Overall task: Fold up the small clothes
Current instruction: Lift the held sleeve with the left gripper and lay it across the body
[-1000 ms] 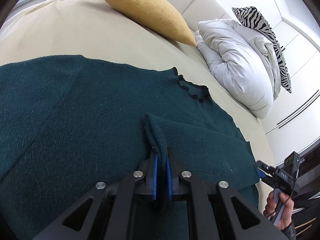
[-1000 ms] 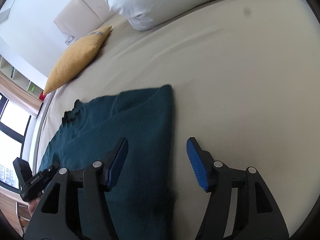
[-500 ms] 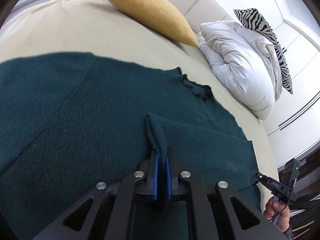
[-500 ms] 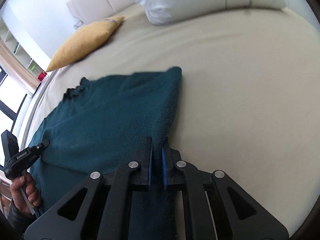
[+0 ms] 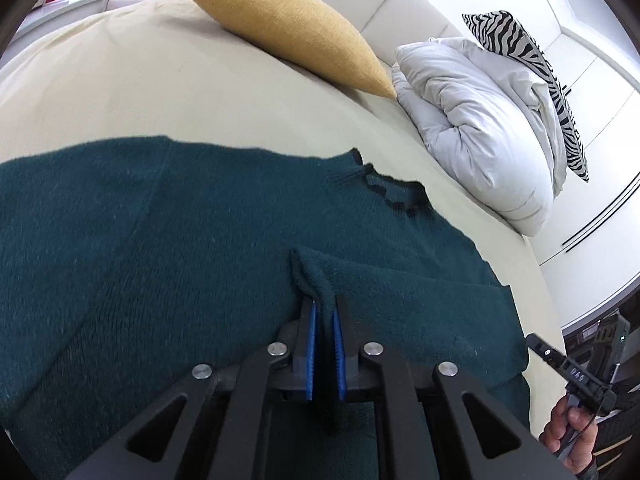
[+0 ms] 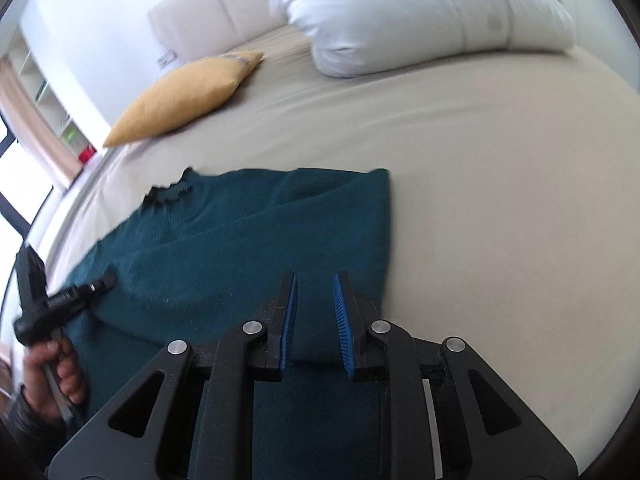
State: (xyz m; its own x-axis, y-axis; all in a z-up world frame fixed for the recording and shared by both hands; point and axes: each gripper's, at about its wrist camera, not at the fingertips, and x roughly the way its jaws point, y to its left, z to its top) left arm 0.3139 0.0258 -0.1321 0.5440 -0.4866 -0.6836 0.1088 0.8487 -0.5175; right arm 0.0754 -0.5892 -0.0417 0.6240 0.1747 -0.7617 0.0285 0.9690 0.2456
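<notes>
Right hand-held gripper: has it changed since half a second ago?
Yes. The right hand-held gripper was shut then; now its jaws stand apart over the teal sweater, nearer the yellow cushion.

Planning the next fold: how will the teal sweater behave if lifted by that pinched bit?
Likely floppy: the teal knit sweater puckers where the left hand-held gripper pinches it. Probably sags and drags across the bed. Fuzzy knit seems unlikely to slip.

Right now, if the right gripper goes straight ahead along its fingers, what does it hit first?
Probably the teal sweater: the right gripper is open just above its folded right side. Past that edge lies bare bed sheet, then the white duvet. Height unclear.
</notes>
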